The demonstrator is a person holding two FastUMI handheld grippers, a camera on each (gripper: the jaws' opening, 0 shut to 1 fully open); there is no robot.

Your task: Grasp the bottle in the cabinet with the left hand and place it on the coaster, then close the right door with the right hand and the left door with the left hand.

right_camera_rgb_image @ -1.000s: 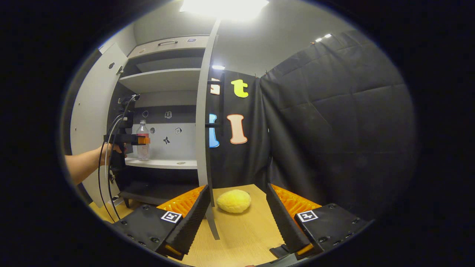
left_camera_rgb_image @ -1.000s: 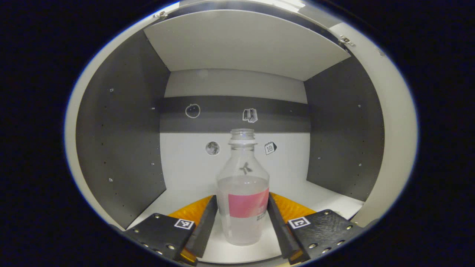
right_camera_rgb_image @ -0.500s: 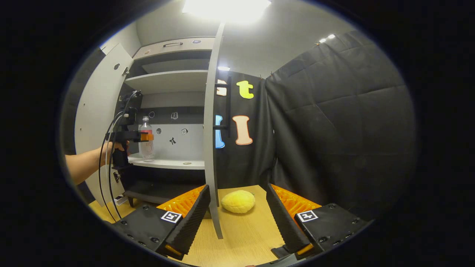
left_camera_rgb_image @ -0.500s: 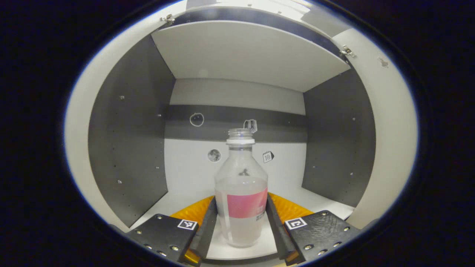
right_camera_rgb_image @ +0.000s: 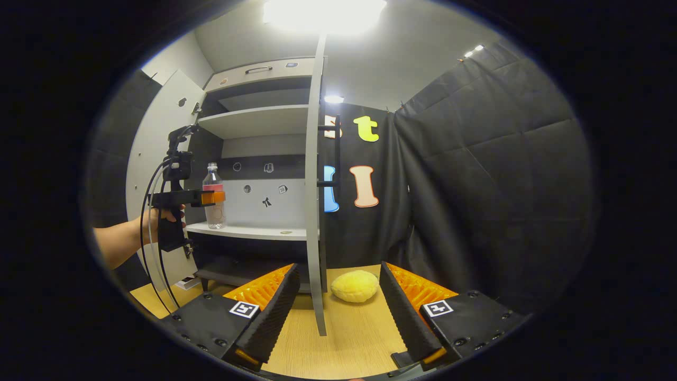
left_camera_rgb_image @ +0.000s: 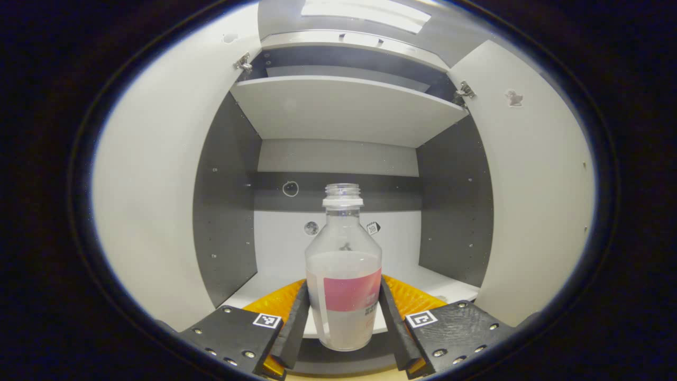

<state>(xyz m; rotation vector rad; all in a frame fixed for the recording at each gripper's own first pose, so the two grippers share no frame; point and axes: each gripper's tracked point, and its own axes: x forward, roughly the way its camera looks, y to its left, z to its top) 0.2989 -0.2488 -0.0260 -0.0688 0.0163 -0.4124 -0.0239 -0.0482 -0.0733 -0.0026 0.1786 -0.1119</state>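
Left gripper (left_camera_rgb_image: 342,323): both fingers press the sides of the clear plastic bottle with a pink label band (left_camera_rgb_image: 344,286), uncapped and partly filled with cloudy liquid. The bottle stands upright between them, its base past the front edge of the white lower shelf (left_camera_rgb_image: 275,283) of the grey-and-white cabinet (left_camera_rgb_image: 338,159) — both doors stand open.

Right gripper (right_camera_rgb_image: 338,317): fingers spread apart, holding nothing, above the light wooden tabletop (right_camera_rgb_image: 349,338). Between and beyond them lies a round fuzzy yellow coaster (right_camera_rgb_image: 354,286), just right of the open right door (right_camera_rgb_image: 316,211). Farther left, a hand (right_camera_rgb_image: 158,217) holds the left gripper at the shelf.
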